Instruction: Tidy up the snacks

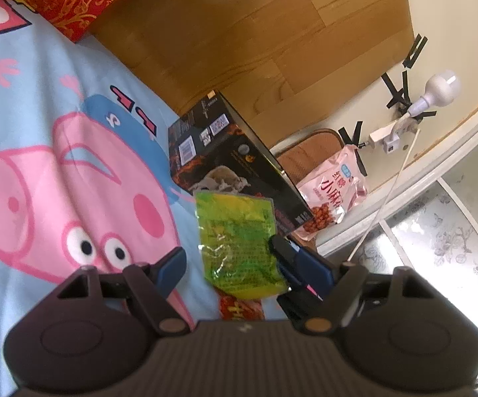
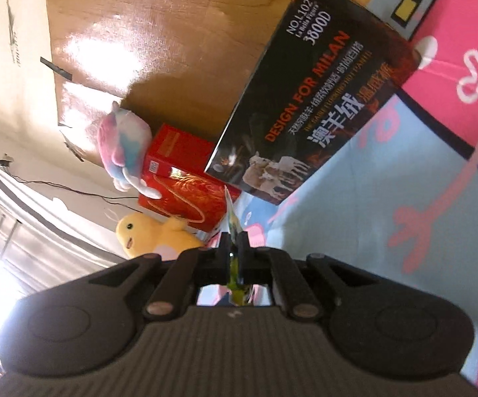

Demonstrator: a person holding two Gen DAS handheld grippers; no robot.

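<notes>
A green snack packet point(image 1: 239, 244) hangs over the cartoon bed sheet point(image 1: 57, 172), in front of a black box point(image 1: 232, 165). My left gripper point(image 1: 240, 259) is open; the packet shows between its blue-padded fingers point(image 1: 172, 264), which stay clear of it. A black tip point(image 1: 278, 243) at the packet's right edge looks like my right gripper pinching it. In the right wrist view my right gripper point(image 2: 234, 241) is shut on the packet point(image 2: 230, 211), seen edge-on between the black fingers. A red packet point(image 1: 242, 307) lies under the green one. A pink snack bag point(image 1: 331, 192) lies beyond the box.
The black box point(image 2: 305, 99) stands against a wooden board point(image 1: 239, 33). A red box point(image 2: 186, 178), a pink-and-blue plush point(image 2: 123, 145) and a yellow plush point(image 2: 153, 235) sit further along the bed. A bulb lamp point(image 1: 441, 89) is taped to the cream frame point(image 1: 421, 165).
</notes>
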